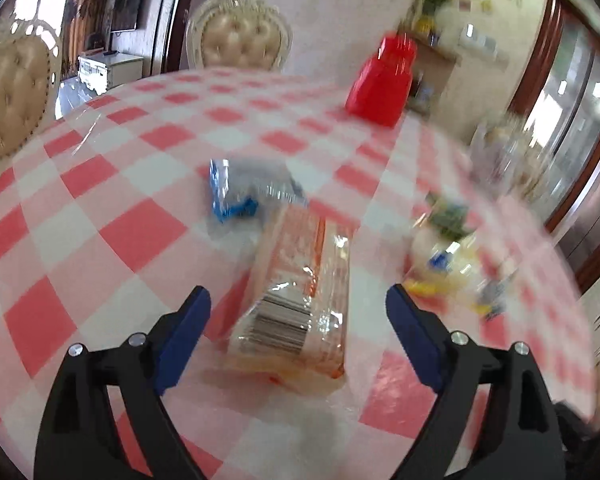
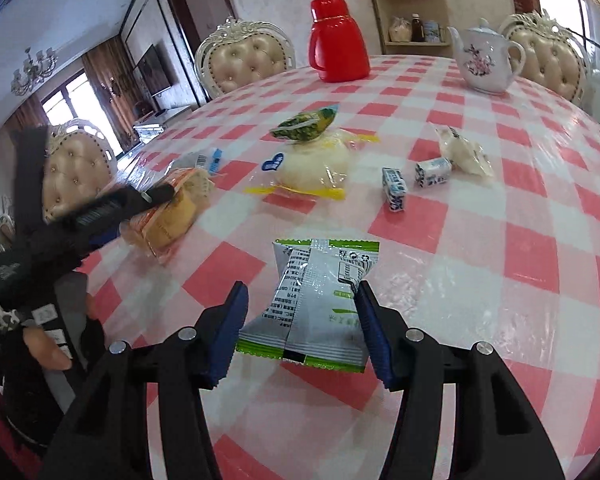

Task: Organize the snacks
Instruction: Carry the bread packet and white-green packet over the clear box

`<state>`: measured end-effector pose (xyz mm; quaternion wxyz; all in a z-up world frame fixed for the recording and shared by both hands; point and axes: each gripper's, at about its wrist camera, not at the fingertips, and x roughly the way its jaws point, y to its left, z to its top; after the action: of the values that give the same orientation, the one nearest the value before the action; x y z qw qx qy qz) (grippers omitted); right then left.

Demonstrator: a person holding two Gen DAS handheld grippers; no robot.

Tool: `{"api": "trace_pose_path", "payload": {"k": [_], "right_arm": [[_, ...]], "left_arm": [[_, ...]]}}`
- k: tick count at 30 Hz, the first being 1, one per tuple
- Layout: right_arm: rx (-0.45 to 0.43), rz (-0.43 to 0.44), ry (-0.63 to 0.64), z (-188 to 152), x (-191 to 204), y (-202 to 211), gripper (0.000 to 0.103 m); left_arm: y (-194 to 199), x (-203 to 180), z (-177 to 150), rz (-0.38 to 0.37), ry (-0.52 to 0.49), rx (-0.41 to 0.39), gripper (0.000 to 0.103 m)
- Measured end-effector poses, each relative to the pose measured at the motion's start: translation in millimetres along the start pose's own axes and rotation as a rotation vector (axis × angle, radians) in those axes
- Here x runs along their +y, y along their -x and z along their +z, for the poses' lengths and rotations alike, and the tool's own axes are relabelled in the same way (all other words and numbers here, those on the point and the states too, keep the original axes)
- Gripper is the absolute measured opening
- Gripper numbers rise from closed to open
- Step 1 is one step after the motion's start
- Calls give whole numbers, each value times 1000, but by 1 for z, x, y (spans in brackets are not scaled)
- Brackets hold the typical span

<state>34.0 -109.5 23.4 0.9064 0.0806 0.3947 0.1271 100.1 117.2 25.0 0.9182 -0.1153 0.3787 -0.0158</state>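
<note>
My left gripper (image 1: 298, 298) is open around the near end of an orange clear-wrapped cake pack (image 1: 296, 292), without touching it. A blue and clear wrapper (image 1: 244, 190) lies just beyond. My right gripper (image 2: 302, 296) is open, its fingers on either side of a white and green snack packet (image 2: 320, 300) lying flat on the cloth. In the right wrist view the left gripper (image 2: 140, 200) hovers over the orange pack (image 2: 172, 212). A white bun pack (image 2: 312, 160), a green pouch (image 2: 306, 124), two small blue-white candies (image 2: 394, 188) and a crumpled white wrapper (image 2: 462, 150) lie further out.
The round table (image 2: 500, 240) has a pink and white checked cloth. A red thermos jug (image 2: 338, 40) and a white floral teapot (image 2: 484, 60) stand at the far side. Tufted cream chairs (image 2: 244, 60) surround the table. The left view is motion-blurred.
</note>
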Motion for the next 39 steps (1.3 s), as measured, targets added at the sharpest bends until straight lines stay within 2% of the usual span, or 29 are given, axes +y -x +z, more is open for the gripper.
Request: {"api": "trace_pose_path", "payload": {"k": [2,3,4,6,13,15,18,27,39], "right_arm": [[-2,1,-2,0,0,0,54],[-3,4,1,0,0,0,54],[-9,7,5,0,2,2,54],[-18,10,12,0,2,4,54],[-40,74,38,-2,14,12,54],[-36,94,56,-4,22,13,54],[-18,146,72,-10,35,16,54],[18,265,180,-45,95,33,54],[49,384,366,-96,190,61,54]], "left_arm": [[-9,-16,0,38,-89,29,87],[-13,-23,0,61,-121,40,62],[-16,-27,-1,106,-143,50,51],[-12,-33,-5,87,-158,60,49],[46,-34,-34,99,-244,31,47],[70,-29,-50,123,-295,22,48],[99,-15,-69,135,-314,14,48],[156,39,-124,173,-278,29,48],[231,101,-165,228,-214,7,47]]}}
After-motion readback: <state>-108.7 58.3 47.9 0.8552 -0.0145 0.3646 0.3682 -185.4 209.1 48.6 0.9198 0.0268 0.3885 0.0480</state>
